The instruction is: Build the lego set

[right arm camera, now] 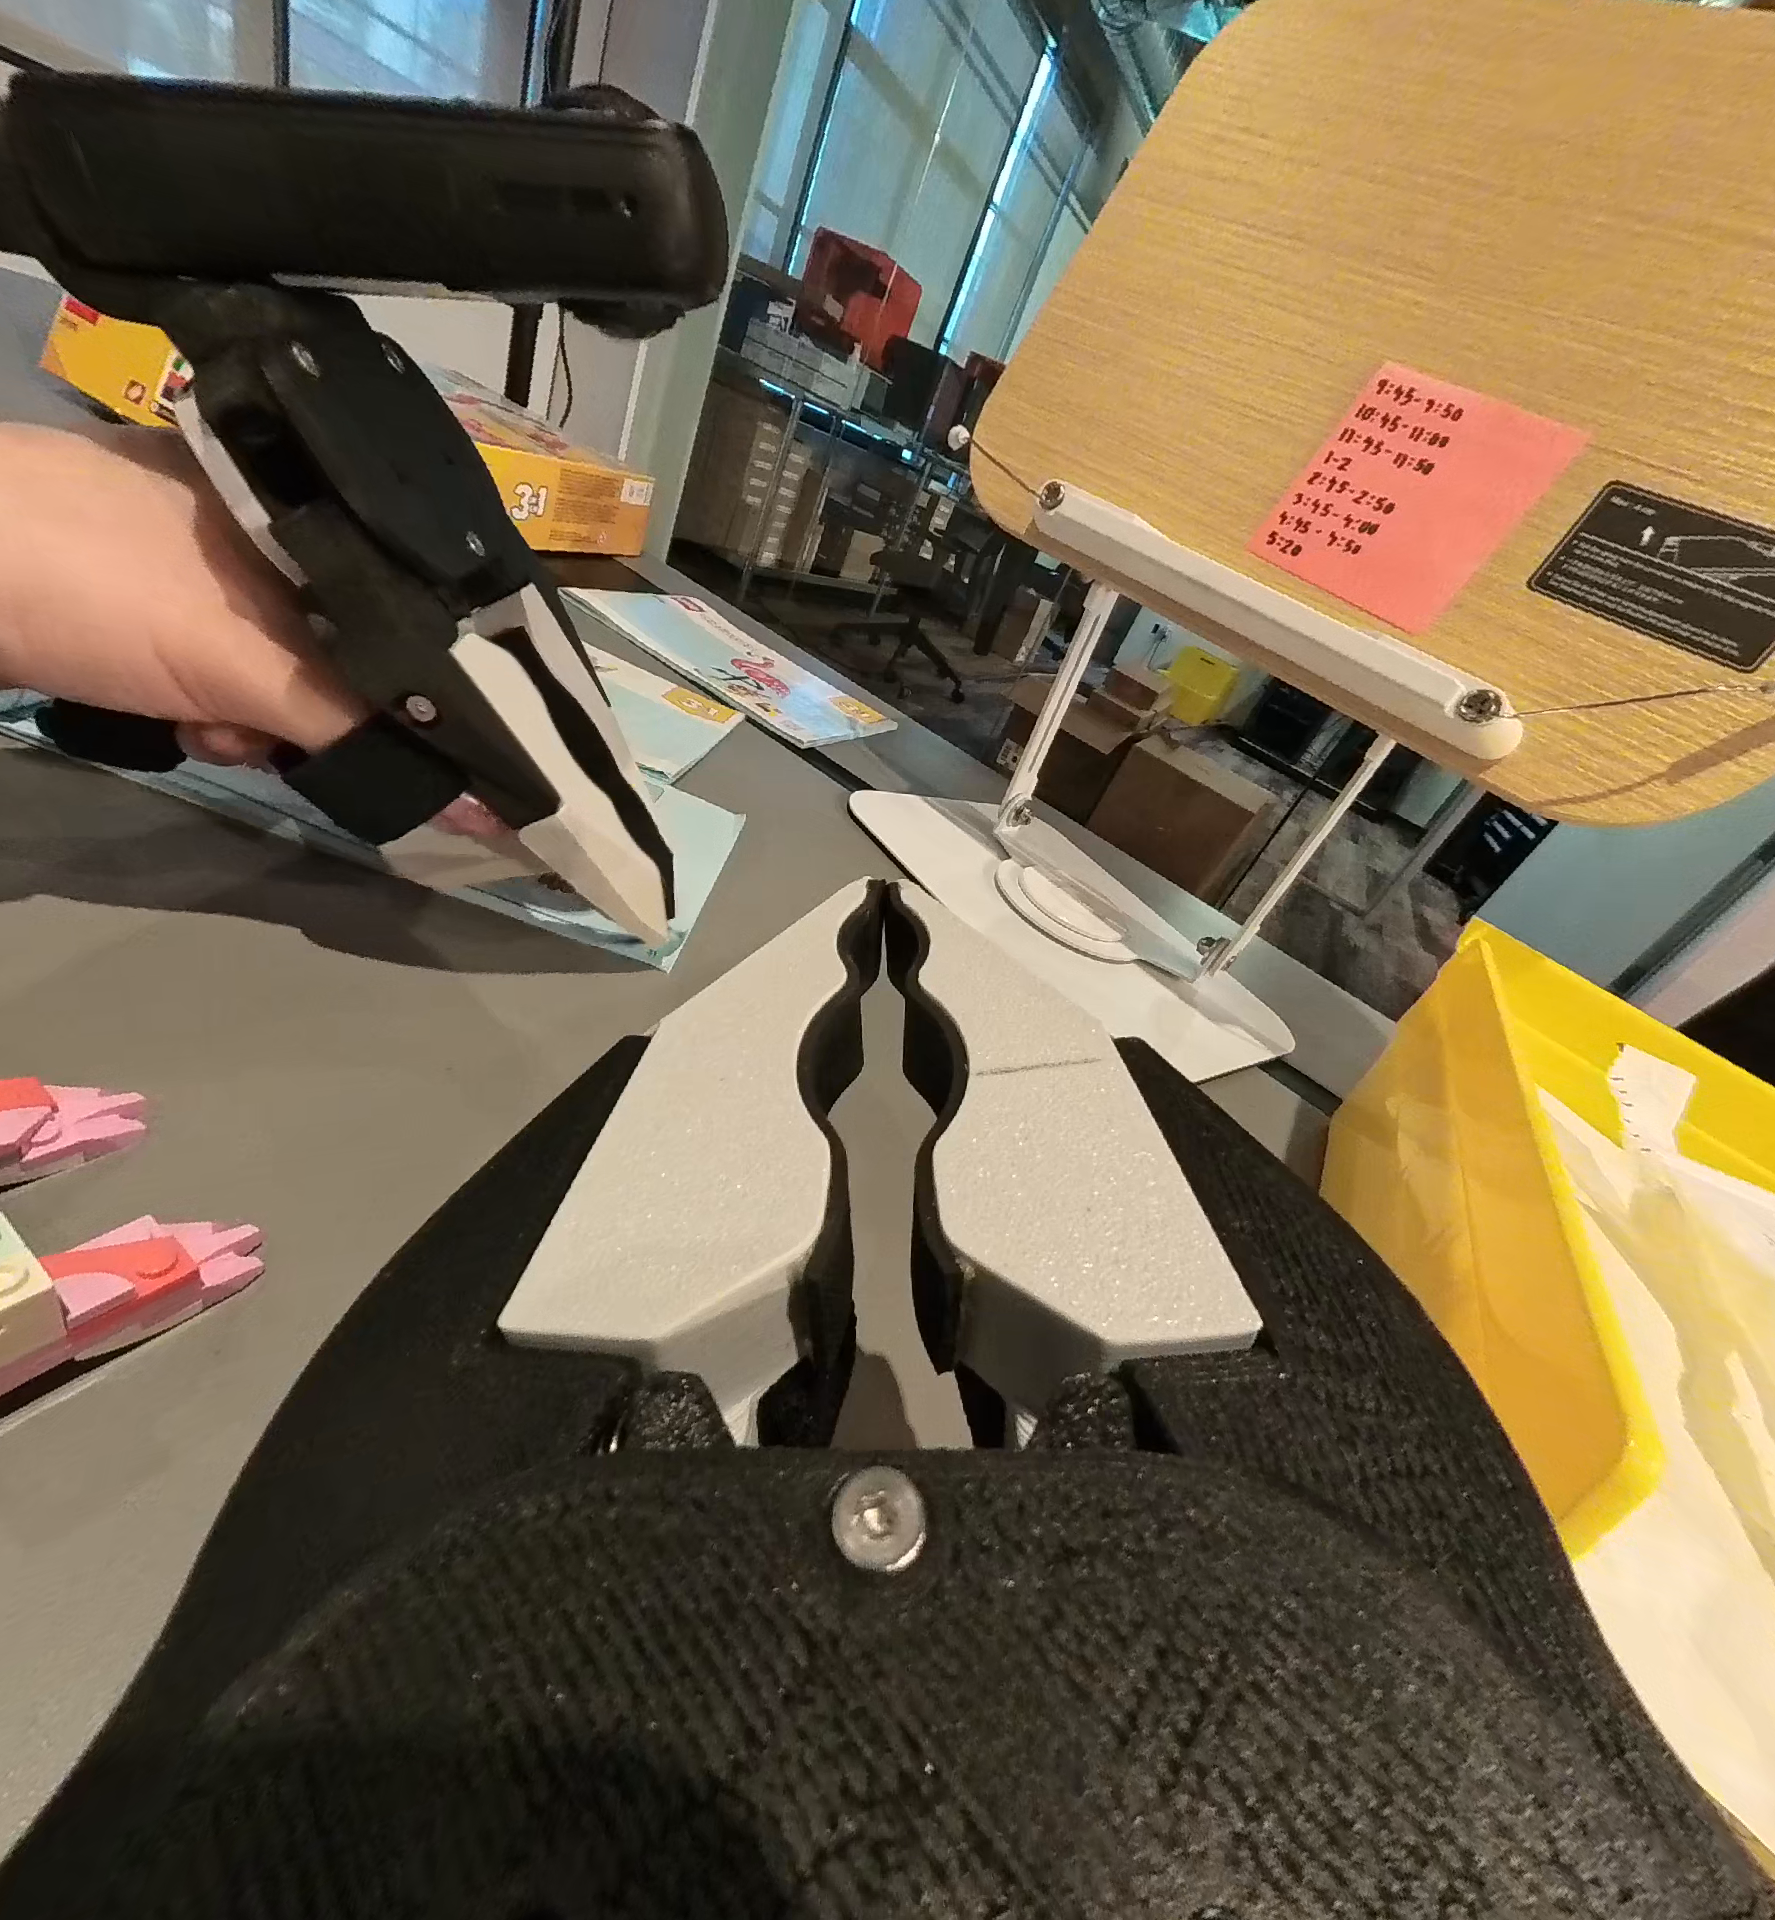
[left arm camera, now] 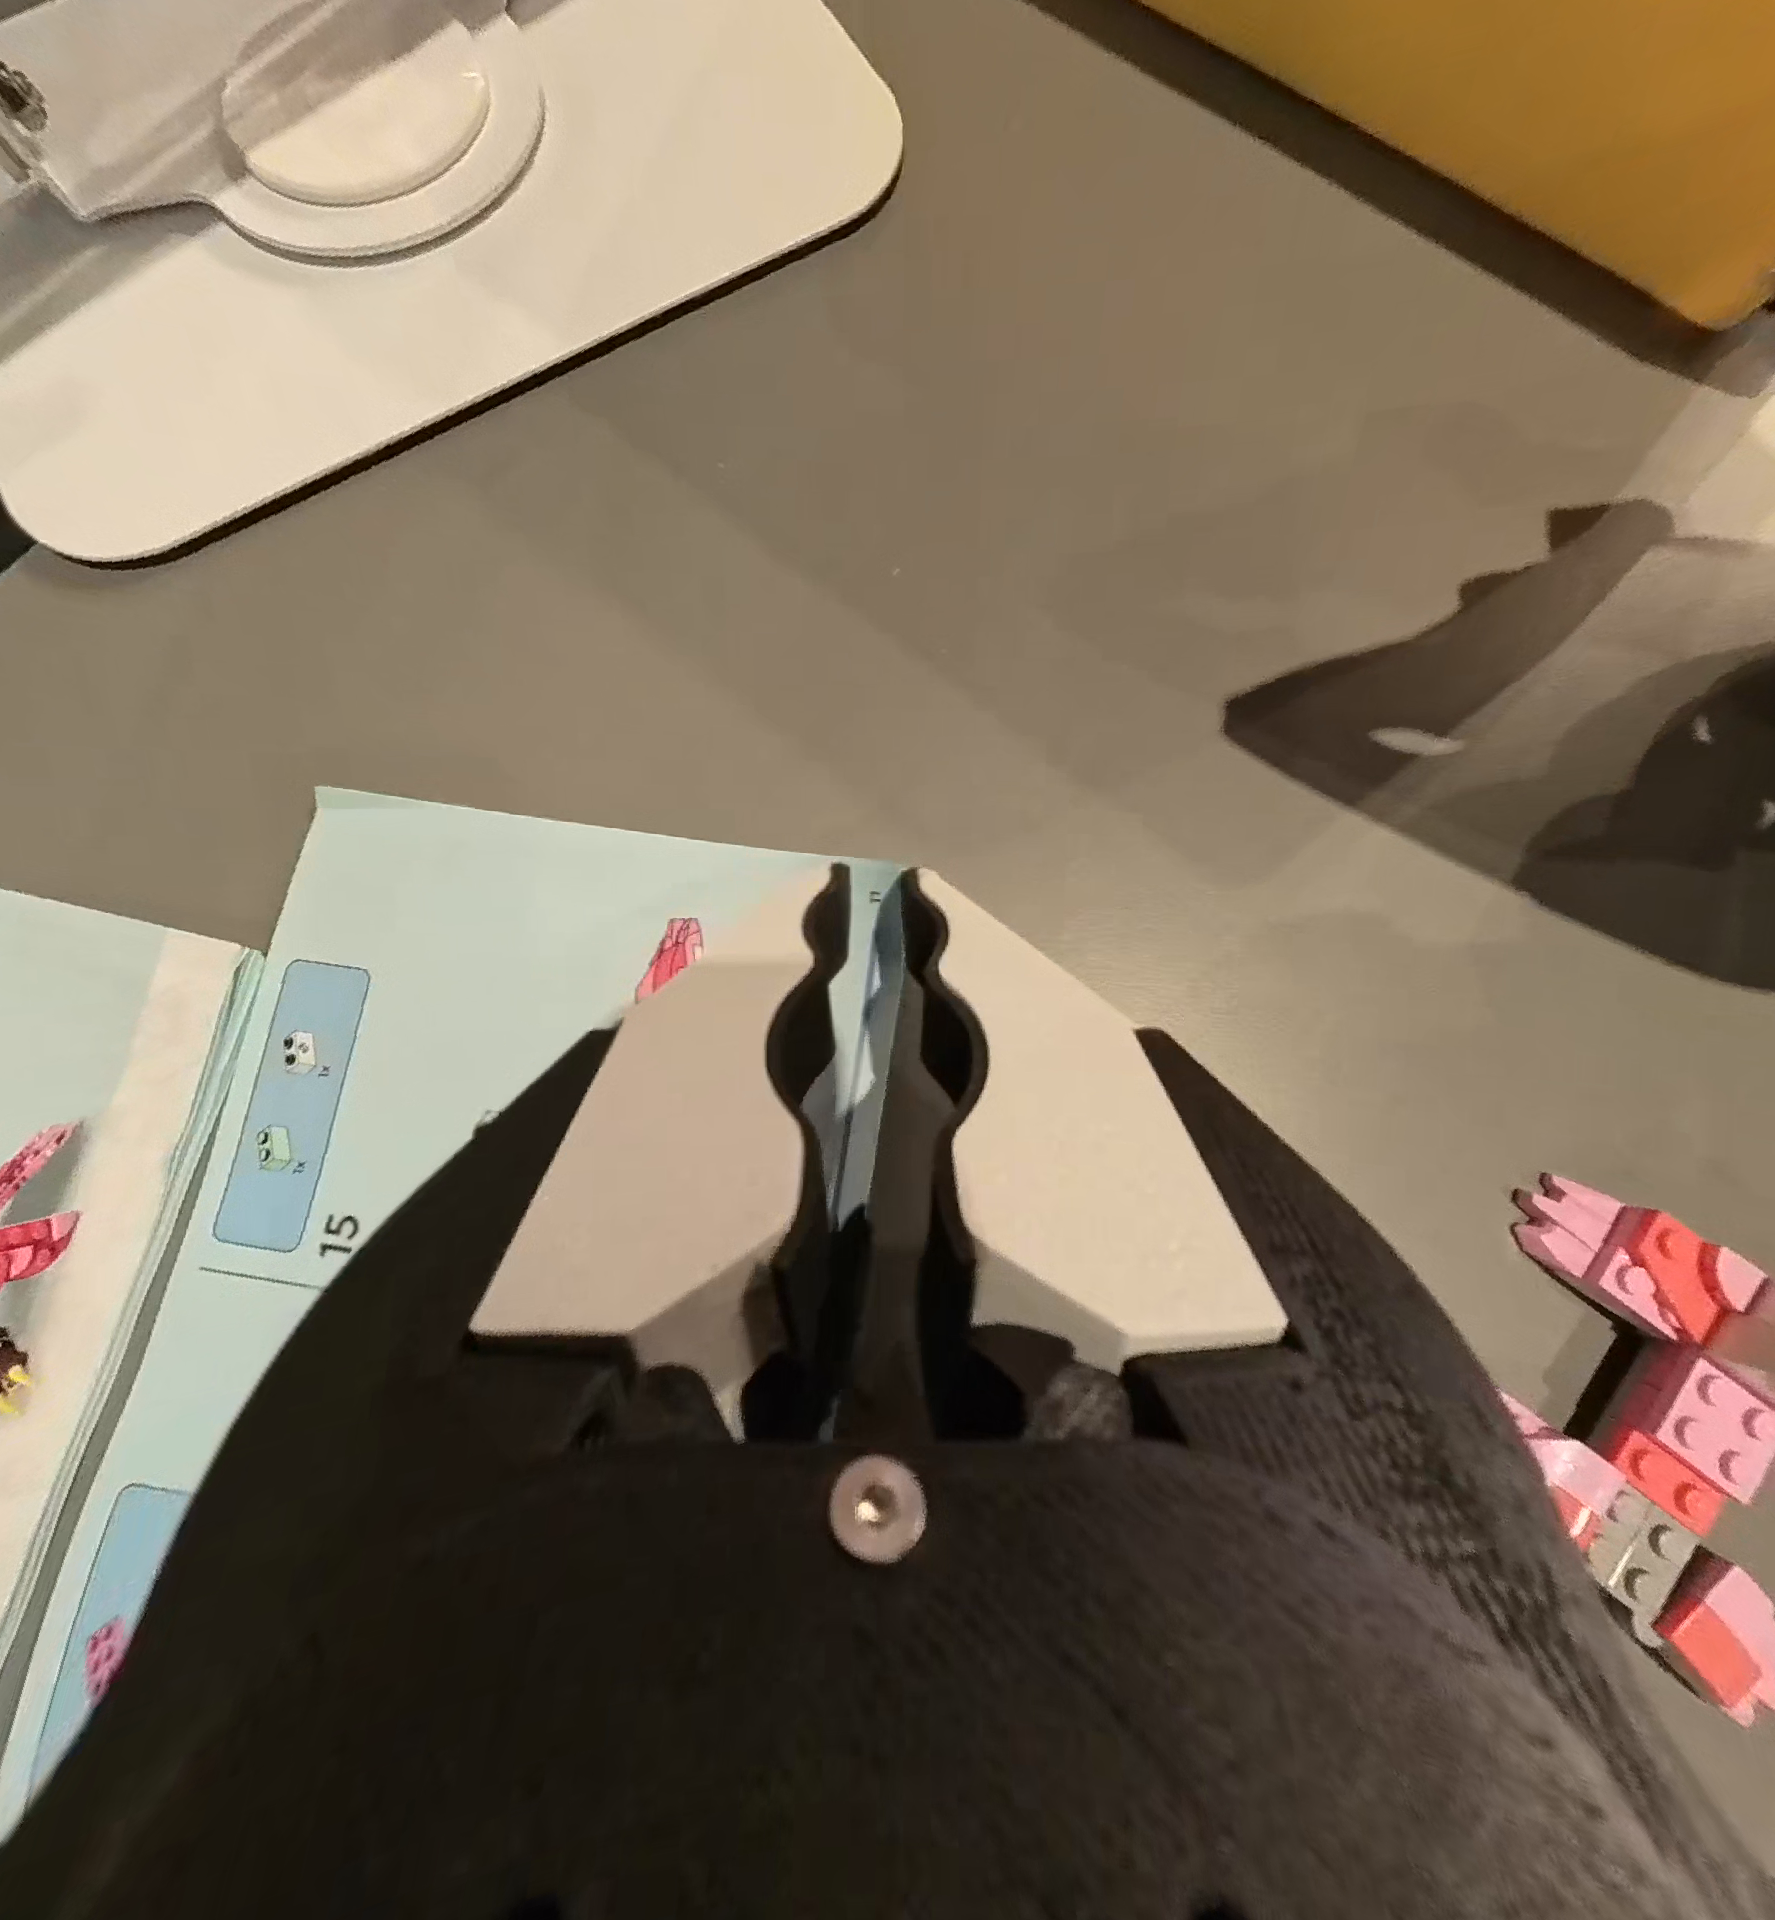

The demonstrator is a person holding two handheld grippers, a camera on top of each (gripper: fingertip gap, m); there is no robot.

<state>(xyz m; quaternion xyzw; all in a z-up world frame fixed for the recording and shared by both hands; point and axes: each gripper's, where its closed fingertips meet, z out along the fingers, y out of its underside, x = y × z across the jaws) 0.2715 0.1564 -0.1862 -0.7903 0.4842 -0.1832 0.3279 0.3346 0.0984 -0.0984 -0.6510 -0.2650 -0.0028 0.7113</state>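
Note:
My left gripper is shut on the corner of a pale blue page of the open instruction booklet, and the page edge runs between its jaws. In the right wrist view a hand holds this gripper with its tip at the booklet's lifted corner. My right gripper is shut and empty, held above the grey table just right of the booklet. The pink and red lego model lies on the table right of the left gripper. It also shows at the left edge of the right wrist view.
A white stand base sits ahead and carries a tilted wooden board. A yellow bin with paper bags stands on the right. A yellow lego box and more booklets lie farther back. One gripper's finger ends stand about 12 cm off the other's.

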